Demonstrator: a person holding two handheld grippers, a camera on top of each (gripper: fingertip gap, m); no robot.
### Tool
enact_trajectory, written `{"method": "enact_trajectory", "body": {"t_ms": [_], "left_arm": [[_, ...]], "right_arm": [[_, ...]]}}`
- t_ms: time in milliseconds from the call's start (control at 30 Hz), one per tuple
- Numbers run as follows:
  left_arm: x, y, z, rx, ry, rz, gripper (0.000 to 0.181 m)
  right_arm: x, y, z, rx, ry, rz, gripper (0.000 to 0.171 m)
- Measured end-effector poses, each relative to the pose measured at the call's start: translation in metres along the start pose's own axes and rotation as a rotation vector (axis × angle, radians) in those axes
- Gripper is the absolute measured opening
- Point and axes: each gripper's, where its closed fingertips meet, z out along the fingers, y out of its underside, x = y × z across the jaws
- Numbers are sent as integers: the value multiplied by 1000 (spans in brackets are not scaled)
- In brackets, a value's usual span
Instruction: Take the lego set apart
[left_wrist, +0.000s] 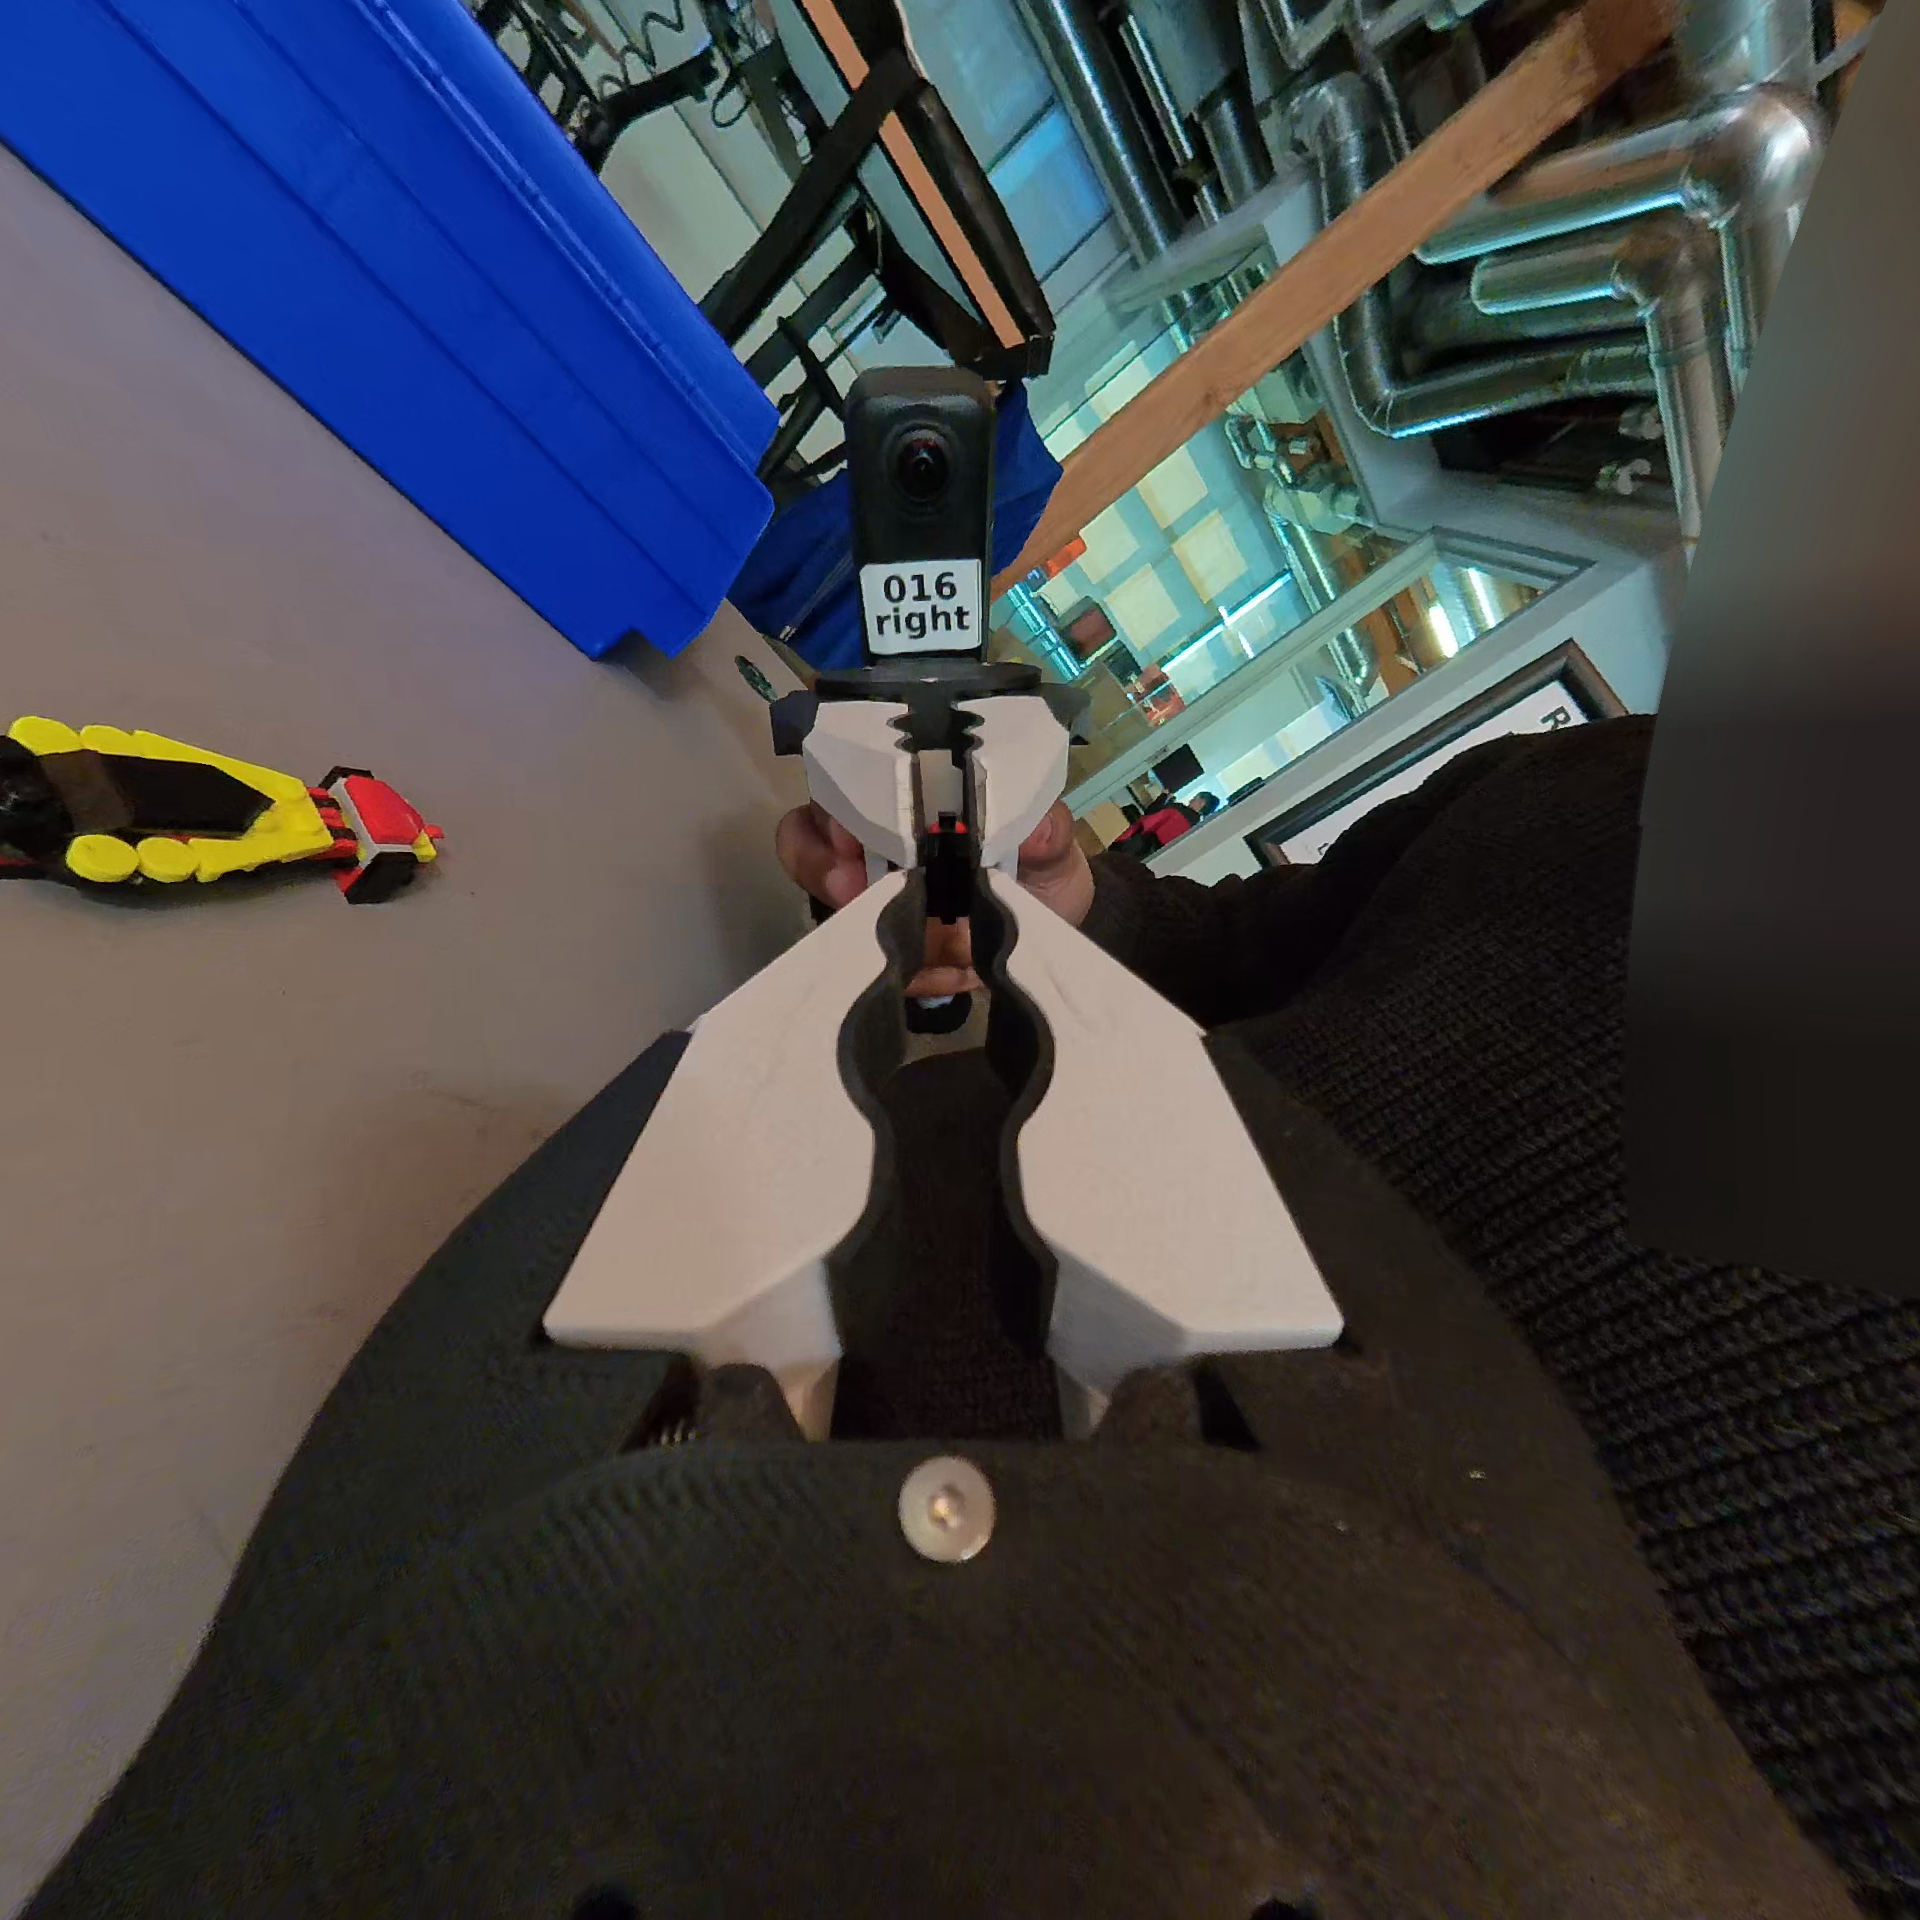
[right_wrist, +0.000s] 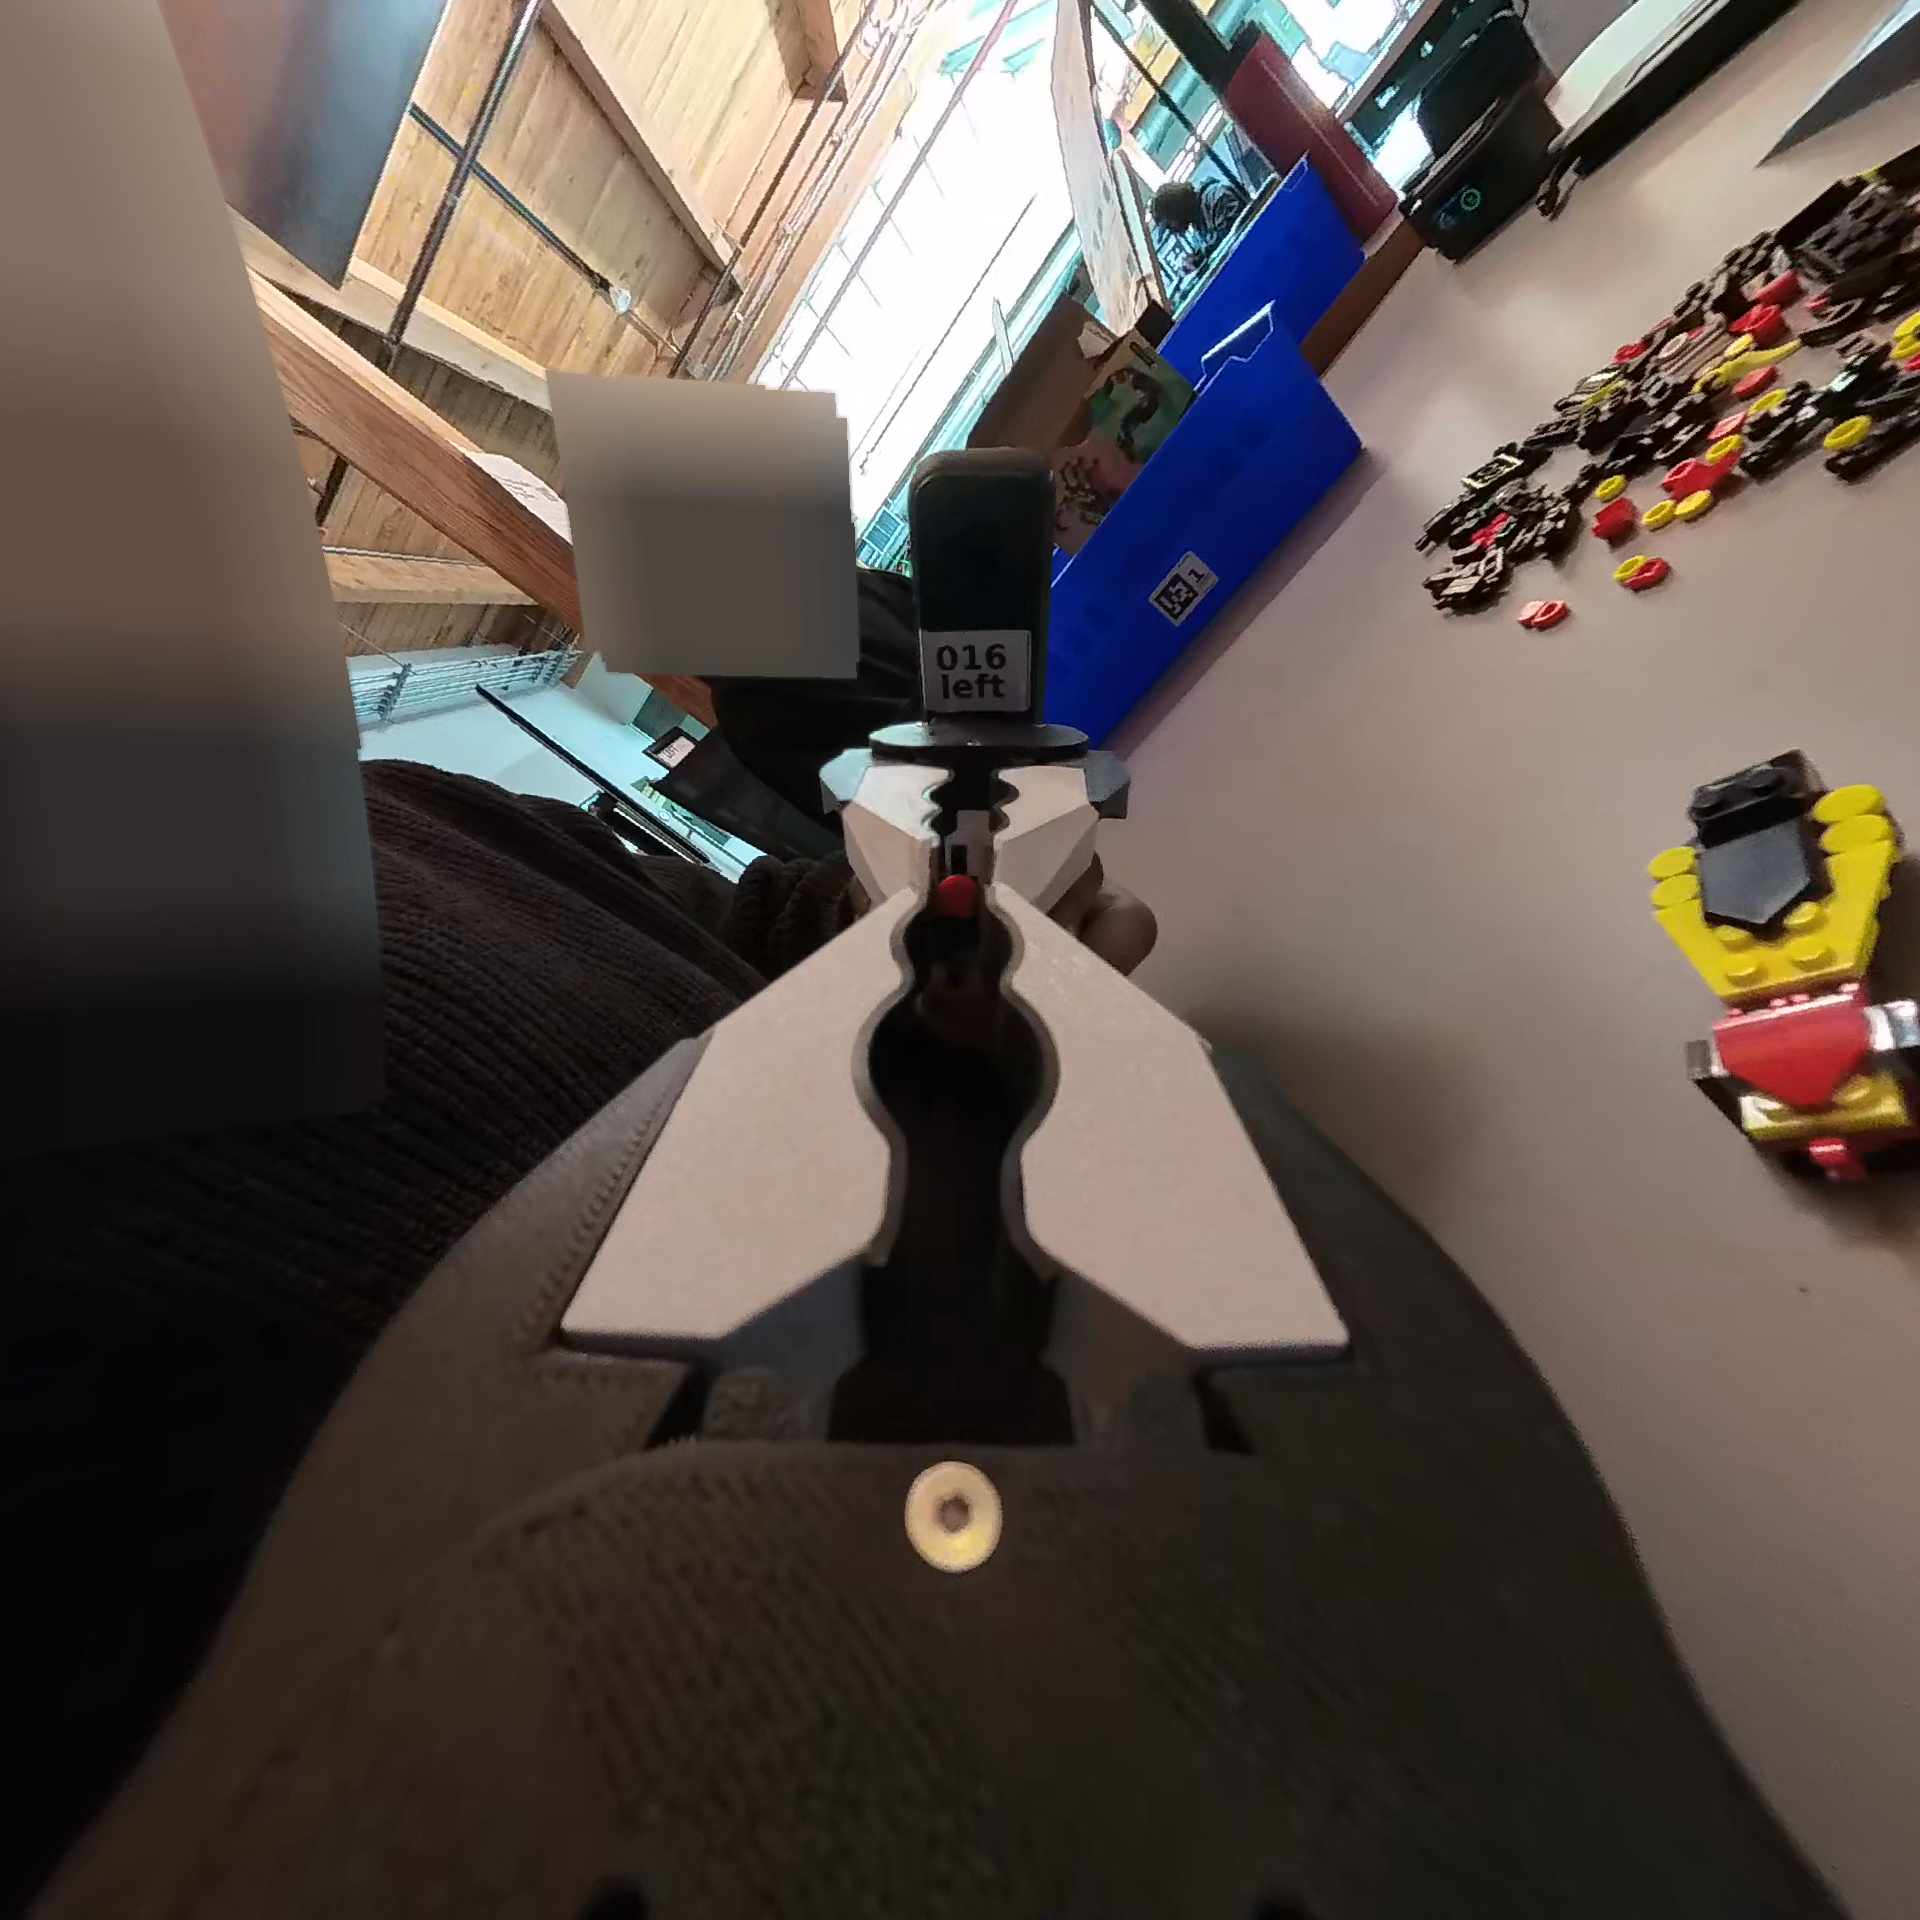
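My left gripper (left_wrist: 943, 896) and my right gripper (right_wrist: 956, 914) point at each other, tip to tip, held above the table. Both are shut on one small black and red lego piece (left_wrist: 945, 868), which shows in the right wrist view as a red stud (right_wrist: 957, 896) between the tips. The right gripper (left_wrist: 943, 821) faces me in the left wrist view, and the left gripper (right_wrist: 961, 854) faces me in the right wrist view. The lego set, a yellow, black and red model (left_wrist: 208, 810), lies flat on the grey table, off to the side (right_wrist: 1787, 966).
A pile of loose black, red and yellow lego pieces (right_wrist: 1714, 416) lies farther along the table (right_wrist: 1403, 831). Blue bins stand at the table's far side (left_wrist: 416, 260) (right_wrist: 1195, 520). A person's dark knit sleeve (left_wrist: 1455, 1039) is close behind the grippers.
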Motion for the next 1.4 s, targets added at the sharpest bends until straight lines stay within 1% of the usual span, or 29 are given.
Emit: {"method": "enact_trajectory", "body": {"t_ms": [233, 433, 1100, 1233, 1400], "left_arm": [[0, 3, 0, -22, -10, 35, 6], [1, 0, -1, -5, 2, 23, 6], [3, 7, -4, -75, 8, 16, 8], [3, 2, -3, -35, 0, 2, 8], [4, -5, -4, 20, 15, -62, 7]], "right_arm": [[0, 5, -1, -50, 26, -50, 7], [-1, 2, 0, -29, 1, -10, 6], [-4, 7, 0, -75, 4, -48, 7], [-4, 2, -1, -65, 19, -30, 7], [-4, -2, -4, -56, 29, -23, 6]]}}
